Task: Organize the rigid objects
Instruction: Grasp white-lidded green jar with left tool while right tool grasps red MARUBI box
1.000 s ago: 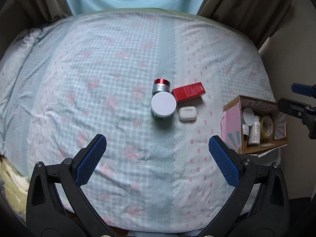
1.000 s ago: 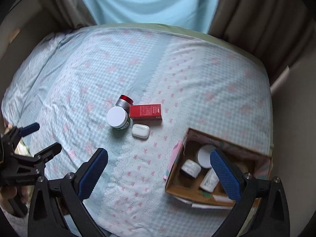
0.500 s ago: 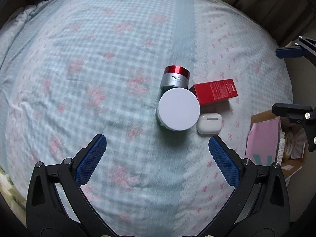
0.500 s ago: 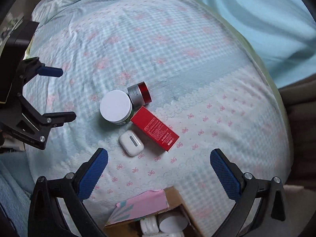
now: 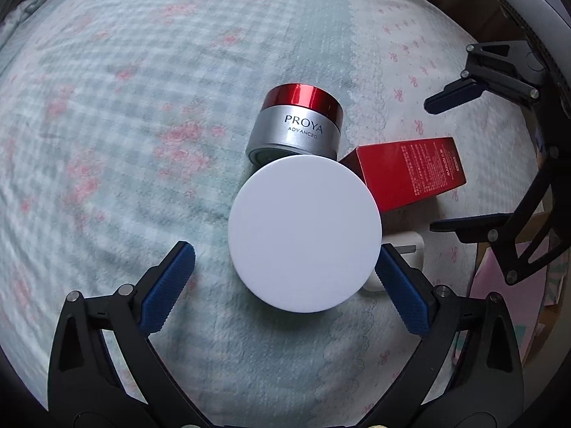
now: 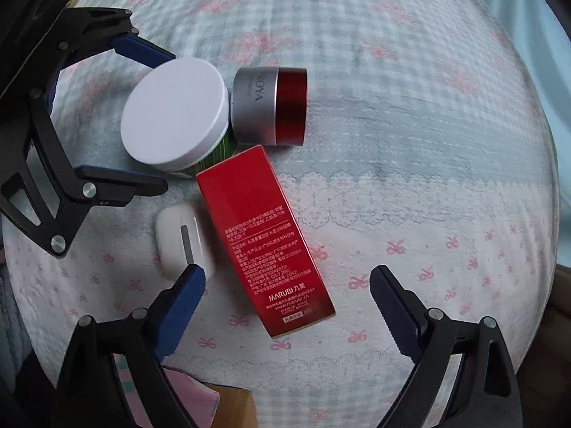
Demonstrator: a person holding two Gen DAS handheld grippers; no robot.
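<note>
1. The left tongs (image 5: 282, 274) stood spread, pointing steeply down, with the round white-lidded jar (image 5: 304, 232) between the blue pads (image 5: 167, 287). The pad on the right sat just beside the lid's rim; the other was clear of it. Nothing was pinched yet.
2. The right tongs (image 6: 285, 297) were spread too, their jaws having just been closing a little, with the lower end of the red rectangular carton (image 6: 266, 240) lying between them, untouched by either pad.
3. Just outside the right tongs' left pad lay the small white plastic earbud case (image 6: 182, 240), close enough that I judged a closing pad could nudge it; shifting toward the carton first would avoid that.
4. Beyond the left tongs' tips, the silver jar with a red metallic lid (image 5: 296, 126) lay on its side, apparently touching the white jar, so I judged that a straight lift would serve better than a sideways drag.
5. All four things rested on the bed's checked, flower-printed quilt (image 5: 125, 142), soft ground, so each grip should have closed low and squarely across the sides.
6. The cardboard box (image 6: 232, 406), the likely destination, showed only at the edge nearest the right tongs' base.
</note>
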